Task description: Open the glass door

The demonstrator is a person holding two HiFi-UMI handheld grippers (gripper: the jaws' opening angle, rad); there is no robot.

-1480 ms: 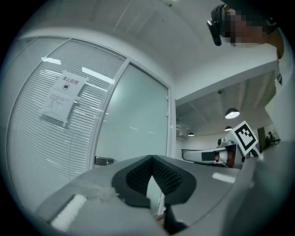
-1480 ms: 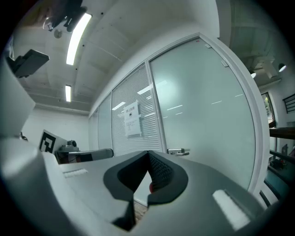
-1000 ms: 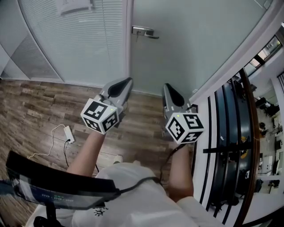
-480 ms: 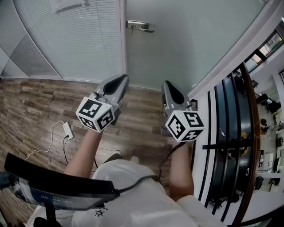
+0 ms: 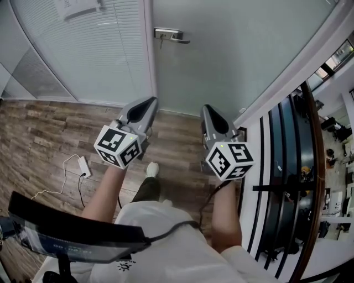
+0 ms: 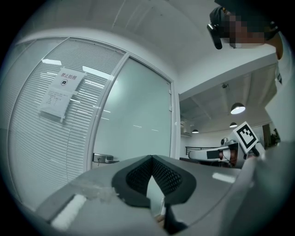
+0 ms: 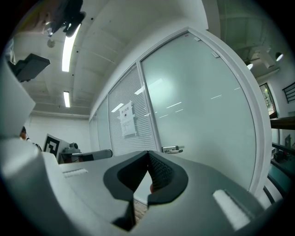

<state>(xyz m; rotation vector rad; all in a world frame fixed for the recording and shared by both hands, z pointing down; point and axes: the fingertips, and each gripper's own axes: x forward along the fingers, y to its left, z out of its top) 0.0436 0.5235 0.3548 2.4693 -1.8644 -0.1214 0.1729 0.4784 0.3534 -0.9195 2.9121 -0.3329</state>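
Left gripper [image 5: 145, 103] and right gripper [image 5: 209, 109] were closed, empty, well short of the door [image 5: 238, 61]; its handle [image 5: 170, 35] sat by its left edge.

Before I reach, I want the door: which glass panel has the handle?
The plain frosted panel, handle at its left edge; the other panel has blinds and a paper notice.
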